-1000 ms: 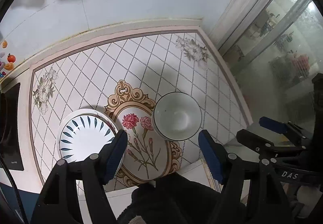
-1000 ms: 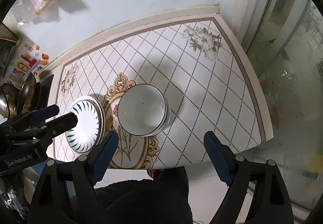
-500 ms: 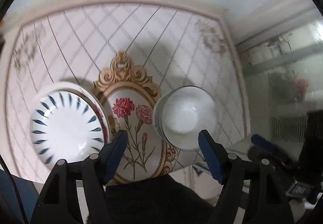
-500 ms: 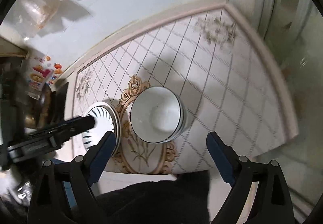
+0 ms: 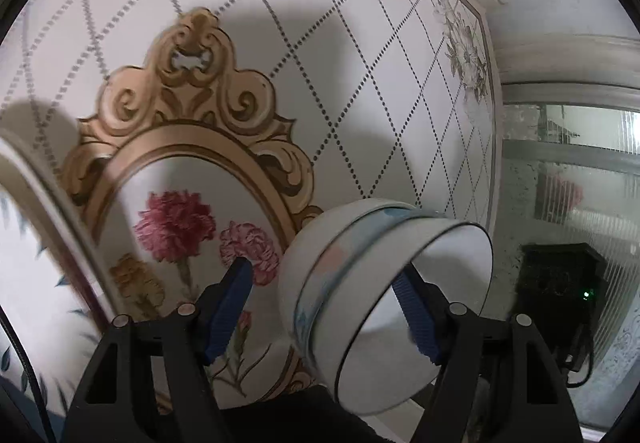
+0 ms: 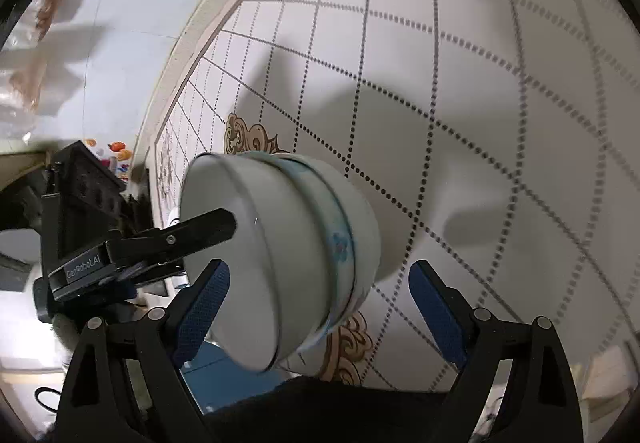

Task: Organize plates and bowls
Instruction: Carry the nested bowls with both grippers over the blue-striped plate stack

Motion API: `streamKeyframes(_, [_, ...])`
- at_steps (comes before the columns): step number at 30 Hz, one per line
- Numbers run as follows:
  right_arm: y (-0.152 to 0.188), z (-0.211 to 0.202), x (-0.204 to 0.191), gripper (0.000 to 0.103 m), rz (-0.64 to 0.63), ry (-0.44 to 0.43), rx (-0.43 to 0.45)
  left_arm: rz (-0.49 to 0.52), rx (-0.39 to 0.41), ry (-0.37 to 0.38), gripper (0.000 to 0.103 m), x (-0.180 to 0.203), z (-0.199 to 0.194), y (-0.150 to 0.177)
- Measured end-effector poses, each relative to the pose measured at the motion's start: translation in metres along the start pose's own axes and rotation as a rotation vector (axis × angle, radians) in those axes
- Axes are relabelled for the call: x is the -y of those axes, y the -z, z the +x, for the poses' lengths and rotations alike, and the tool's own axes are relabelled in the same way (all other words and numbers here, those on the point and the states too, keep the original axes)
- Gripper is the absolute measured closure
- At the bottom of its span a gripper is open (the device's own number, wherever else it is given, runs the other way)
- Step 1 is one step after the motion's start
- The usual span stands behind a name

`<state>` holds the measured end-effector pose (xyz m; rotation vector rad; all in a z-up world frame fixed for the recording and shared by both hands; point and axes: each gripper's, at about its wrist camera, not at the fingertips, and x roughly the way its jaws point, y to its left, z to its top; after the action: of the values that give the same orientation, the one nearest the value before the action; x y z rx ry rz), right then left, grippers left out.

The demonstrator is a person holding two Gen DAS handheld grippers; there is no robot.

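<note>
Because we want the nested stack of white bowls (image 5: pixel 384 307) gripped by its rim, our left gripper (image 5: pixel 324 309) straddles the wall, one blue pad inside the top bowl, one outside, jaws apart, not yet clamped. The bowls, apparently empty, sit on the floral tablecloth (image 5: pixel 320 63), beside the blue-patterned plate (image 5: pixel 36 219). Our right gripper (image 6: pixel 316 309) hangs wide apart around the stack's outside, touching nothing we can see.
</note>
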<state>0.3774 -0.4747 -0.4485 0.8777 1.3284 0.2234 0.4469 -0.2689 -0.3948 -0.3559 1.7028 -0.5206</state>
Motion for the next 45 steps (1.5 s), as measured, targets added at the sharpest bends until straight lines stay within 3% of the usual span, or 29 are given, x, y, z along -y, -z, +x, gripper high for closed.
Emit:
streamKeyframes(7, [-0.006,0.024,0.008,0.012,0.011,-0.068,-0.03,0.027,-0.008,0.0,0.036,0.004,0.013,-0.001])
streamKeyframes(9, [-0.007,0.029,0.009,0.019,0.017,-0.071,-0.04,0.044,-0.004,-0.008,0.039,0.009,0.015,0.0])
streamKeyframes(11, [-0.009,0.035,0.009,0.035,0.015,-0.067,-0.05,0.076,0.008,-0.039,0.04,0.014,0.017,0.001])
streamKeyframes(13, [-0.012,0.037,0.007,0.039,0.005,-0.047,-0.041,0.086,0.023,-0.056,0.04,0.015,0.017,0.003])
streamKeyframes(33, [-0.025,0.032,-0.012,0.04,-0.099,0.012,-0.009,0.051,0.123,-0.068,0.05,0.013,-0.005,0.006])
streamKeyframes(45, [-0.028,0.035,-0.08,0.04,-0.231,-0.022,-0.067,-0.046,0.234,-0.079,0.05,-0.018,-0.078,0.018])
